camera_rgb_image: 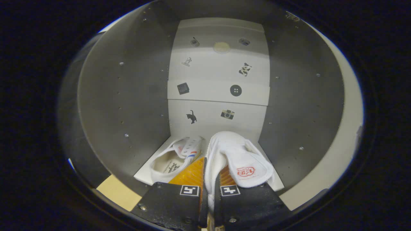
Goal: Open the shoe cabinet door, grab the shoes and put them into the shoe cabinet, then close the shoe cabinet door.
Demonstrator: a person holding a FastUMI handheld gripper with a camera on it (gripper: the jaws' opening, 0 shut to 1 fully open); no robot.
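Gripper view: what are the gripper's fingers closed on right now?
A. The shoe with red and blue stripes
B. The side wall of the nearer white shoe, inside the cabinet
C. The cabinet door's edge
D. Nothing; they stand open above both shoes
B. The gripper pinches the white wall of the nearer shoe between both fingers, inside the cabinet, with the striped shoe lying apart beside it.

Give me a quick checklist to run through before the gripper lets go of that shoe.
1. Gripper shut on the second shoe's wall: ok.
2. Gripper inside the shoe cabinet: ok.
3. First shoe already on the cabinet floor: ok.
4. Second shoe alongside the first, not on top of it: ok.
5. Second shoe's sole resting on the floor: cannot tell.
6. Cabinet door clear to close afterwards: cannot tell.
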